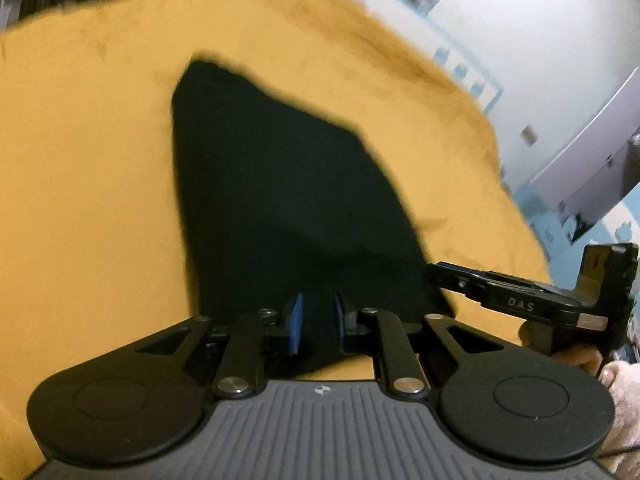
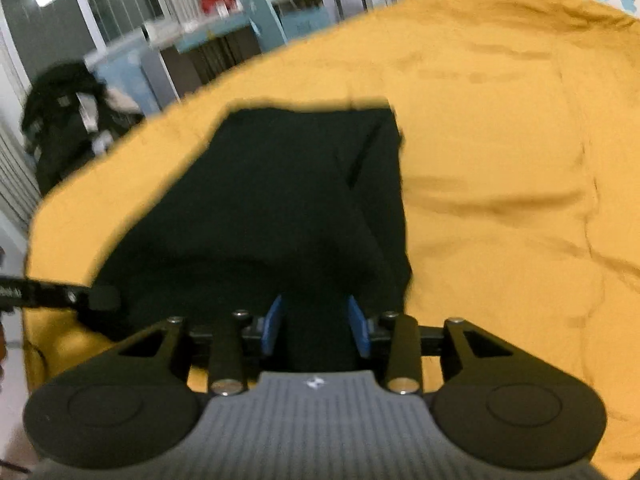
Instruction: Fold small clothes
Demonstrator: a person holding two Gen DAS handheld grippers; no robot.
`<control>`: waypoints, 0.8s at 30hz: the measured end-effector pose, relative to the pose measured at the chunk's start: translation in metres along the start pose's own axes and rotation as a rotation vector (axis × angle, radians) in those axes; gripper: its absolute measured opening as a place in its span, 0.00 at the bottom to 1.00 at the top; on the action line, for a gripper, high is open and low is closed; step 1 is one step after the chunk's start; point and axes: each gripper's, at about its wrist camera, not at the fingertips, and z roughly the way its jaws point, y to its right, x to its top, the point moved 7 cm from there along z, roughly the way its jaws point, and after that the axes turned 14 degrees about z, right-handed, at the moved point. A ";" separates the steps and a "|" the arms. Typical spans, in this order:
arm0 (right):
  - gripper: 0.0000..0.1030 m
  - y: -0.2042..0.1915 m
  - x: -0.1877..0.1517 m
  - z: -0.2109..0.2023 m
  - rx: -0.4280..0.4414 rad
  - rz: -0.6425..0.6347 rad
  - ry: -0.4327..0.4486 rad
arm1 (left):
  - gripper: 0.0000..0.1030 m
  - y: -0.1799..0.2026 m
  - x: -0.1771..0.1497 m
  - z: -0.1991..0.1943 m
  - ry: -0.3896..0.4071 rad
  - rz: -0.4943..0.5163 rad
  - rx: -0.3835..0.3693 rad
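A small black garment (image 1: 272, 184) lies spread on a mustard-yellow blanket (image 1: 80, 184); it also shows in the right wrist view (image 2: 280, 200). My left gripper (image 1: 318, 320) is shut on the garment's near edge, cloth bunched between its blue pads (image 1: 297, 322). My right gripper (image 2: 318, 324) is shut on another part of the near edge, its blue pads (image 2: 274, 322) either side of the cloth. In the left wrist view the right gripper (image 1: 436, 270) holds the garment's right corner. In the right wrist view the left gripper's finger (image 2: 104, 298) shows at the left corner.
The yellow blanket (image 2: 500, 180) is wrinkled and covers the whole work surface. A dark bag or pile (image 2: 68, 120) sits beyond its left edge, with shelves and furniture (image 2: 248, 20) behind. White walls and a cabinet (image 1: 580, 168) lie to the right.
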 end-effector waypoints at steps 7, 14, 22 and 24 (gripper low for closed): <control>0.34 -0.030 0.075 0.044 0.003 -0.061 0.181 | 0.21 -0.026 0.027 0.038 -0.002 -0.044 0.043; 0.34 0.010 0.113 0.144 -0.088 0.128 0.138 | 0.20 -0.033 0.012 0.059 -0.028 -0.053 0.017; 0.39 -0.005 0.093 0.104 -0.096 0.091 0.162 | 0.21 -0.019 0.013 0.031 0.002 -0.012 0.034; 0.39 -0.018 0.072 0.071 -0.068 0.054 0.164 | 0.22 -0.008 0.010 0.014 0.022 0.013 0.050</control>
